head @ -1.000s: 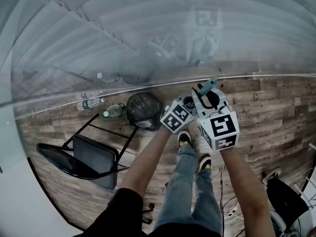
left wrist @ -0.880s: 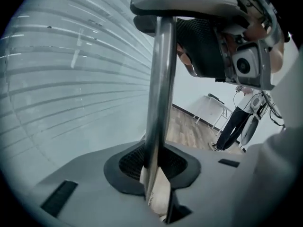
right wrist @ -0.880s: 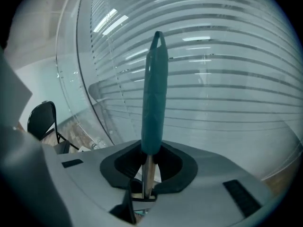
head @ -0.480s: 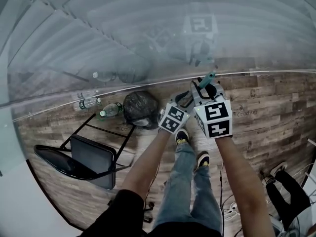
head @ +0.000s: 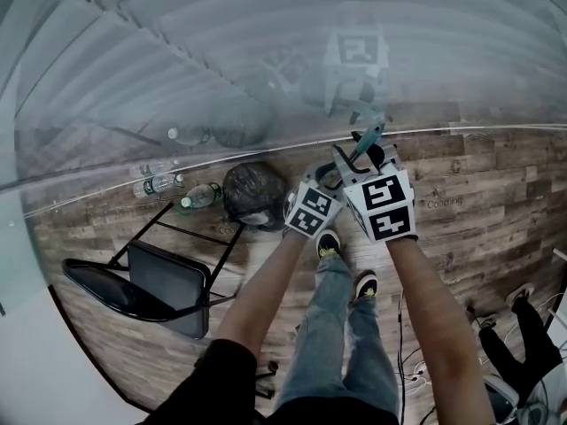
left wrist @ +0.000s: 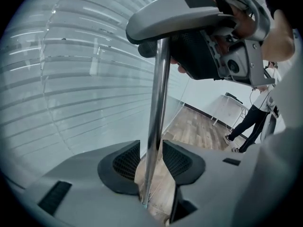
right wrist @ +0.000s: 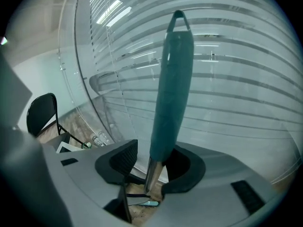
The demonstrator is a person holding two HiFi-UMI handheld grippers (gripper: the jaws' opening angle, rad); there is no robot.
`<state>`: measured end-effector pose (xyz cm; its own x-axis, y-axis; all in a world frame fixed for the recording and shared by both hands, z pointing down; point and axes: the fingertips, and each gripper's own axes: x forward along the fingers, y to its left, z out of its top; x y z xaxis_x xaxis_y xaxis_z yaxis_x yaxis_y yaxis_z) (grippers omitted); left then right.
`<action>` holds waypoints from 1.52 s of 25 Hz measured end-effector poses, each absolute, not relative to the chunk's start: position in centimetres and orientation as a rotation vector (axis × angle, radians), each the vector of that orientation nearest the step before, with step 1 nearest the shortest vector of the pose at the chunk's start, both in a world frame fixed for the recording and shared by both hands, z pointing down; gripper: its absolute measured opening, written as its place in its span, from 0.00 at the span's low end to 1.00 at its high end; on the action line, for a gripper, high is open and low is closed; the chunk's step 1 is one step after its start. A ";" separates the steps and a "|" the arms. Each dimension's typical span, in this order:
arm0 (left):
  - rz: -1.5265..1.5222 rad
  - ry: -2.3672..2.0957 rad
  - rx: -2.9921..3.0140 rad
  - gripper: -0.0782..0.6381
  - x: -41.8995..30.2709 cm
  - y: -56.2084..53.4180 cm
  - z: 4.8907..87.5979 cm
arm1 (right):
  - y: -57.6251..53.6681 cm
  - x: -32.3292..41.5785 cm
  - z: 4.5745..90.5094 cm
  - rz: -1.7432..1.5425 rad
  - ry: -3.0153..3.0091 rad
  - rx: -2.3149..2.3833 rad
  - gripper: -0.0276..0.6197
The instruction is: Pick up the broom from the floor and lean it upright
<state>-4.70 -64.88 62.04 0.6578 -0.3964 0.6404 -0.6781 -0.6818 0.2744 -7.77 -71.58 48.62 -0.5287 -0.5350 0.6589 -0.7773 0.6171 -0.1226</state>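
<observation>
The broom stands upright against the frosted glass wall [head: 221, 78]. Its teal grip [head: 370, 138] sticks up just past my hands. In the right gripper view the teal grip [right wrist: 173, 89] rises between the pads of my right gripper [right wrist: 154, 167]. Those jaws have just been opening and do not clamp the grip. Lower down, my left gripper [left wrist: 151, 160] has the bare metal pole [left wrist: 156, 117] running through its gap. Its jaws have also just been opening and leave space beside the pole. The broom's head is hidden.
A black rubbish bag [head: 255, 195] and plastic bottles [head: 199, 197] lie at the wall's foot. A black folding chair [head: 146, 286] lies on the wooden floor at the left. Cables and a power strip [head: 412, 379] are near my feet [head: 330, 246]. Another person [left wrist: 251, 122] stands far off.
Both grippers' jaws have spread apart around the broom's shaft, and both hands have sunk a little along it. The broom stays upright at the glass.
</observation>
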 end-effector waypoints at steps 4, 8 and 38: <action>0.757 -0.839 2.378 0.32 -5.0 -64.6 62.2 | -71.0 -7.9 48.4 0.550 -2.285 1.013 0.36; 0.741 -0.846 2.391 0.32 -4.9 -64.6 61.4 | -70.3 -7.5 48.0 0.537 -2.318 0.997 0.38; 0.497 -1.120 2.384 0.32 -7.1 -48.5 38.8 | -49.8 11.8 30.1 0.445 -2.397 1.062 0.38</action>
<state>-7.15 -48.55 38.80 0.6037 -0.6219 0.4987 -0.7871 -0.5643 0.2491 11.79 -49.82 30.13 -0.5853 -0.6013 0.5440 -0.7565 0.6464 -0.0994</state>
